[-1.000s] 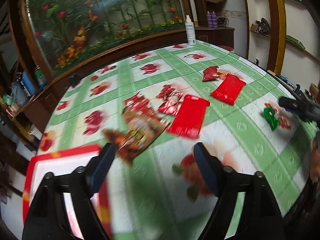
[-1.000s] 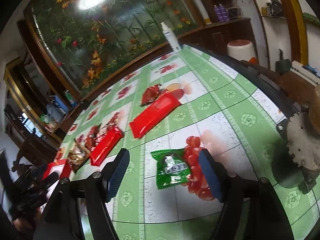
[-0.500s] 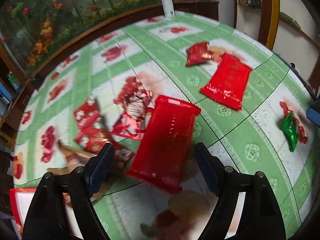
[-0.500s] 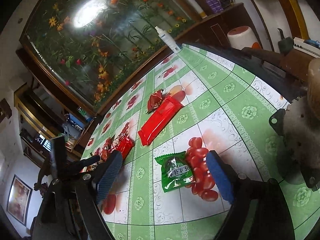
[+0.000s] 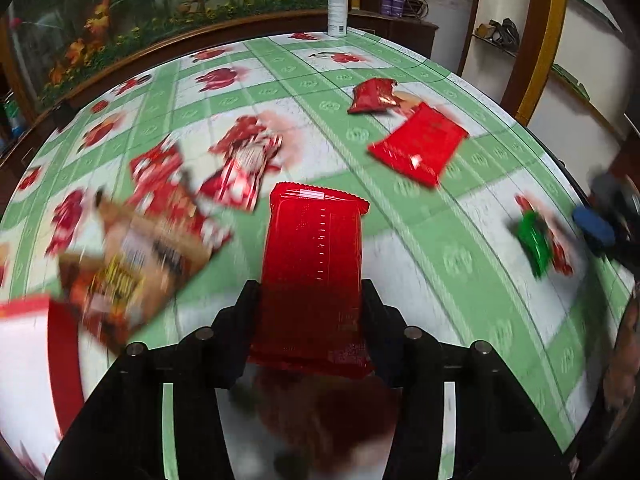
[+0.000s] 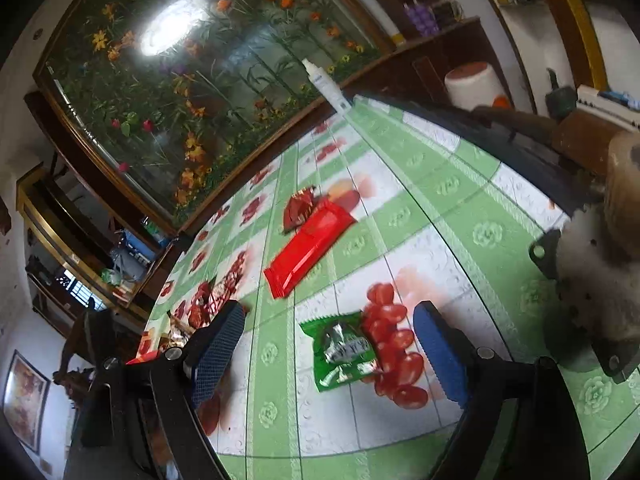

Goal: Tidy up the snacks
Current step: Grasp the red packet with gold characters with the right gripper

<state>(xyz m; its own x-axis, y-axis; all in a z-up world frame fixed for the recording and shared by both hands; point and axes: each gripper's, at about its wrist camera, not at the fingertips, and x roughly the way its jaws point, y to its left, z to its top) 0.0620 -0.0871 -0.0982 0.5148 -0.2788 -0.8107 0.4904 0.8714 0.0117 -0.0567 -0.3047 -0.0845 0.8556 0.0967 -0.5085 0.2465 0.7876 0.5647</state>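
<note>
At the left edge of the left wrist view we see a red-rimmed white tray (image 5: 60, 344), and just right of it a brown and orange foil snack bag (image 5: 132, 264) with yellow lettering too blurred to read. Beyond that lie two red and white printed snack packets (image 5: 240, 168), their writing also unreadable.

At the centre, the left gripper (image 5: 310, 320) has its black fingers (image 5: 244, 320) closing on the near end of a long flat red foil snack packet (image 5: 314, 264). Both fingers already meet its side edges. Its long axis runs straight away from us along the fingers, with the crimped end pointing toward the far side of the green and white checked fruit-print worktop (image 5: 440, 264). No readable print shows on it.

Farther right lies a second flat red packet (image 5: 420, 148), long axis slanting toward a small crumpled dark red wrapper (image 5: 374, 96) that touches its far corner. A white spray bottle (image 5: 337, 4) stands upright at the far edge.

In the right wrist view, the right gripper (image 6: 330, 344) has its blue-padded fingers (image 6: 440, 356) spread wide and holding nothing. A small green foil snack packet (image 6: 342, 350) lies flat on the worktop between them, its silver label illegible.
</note>
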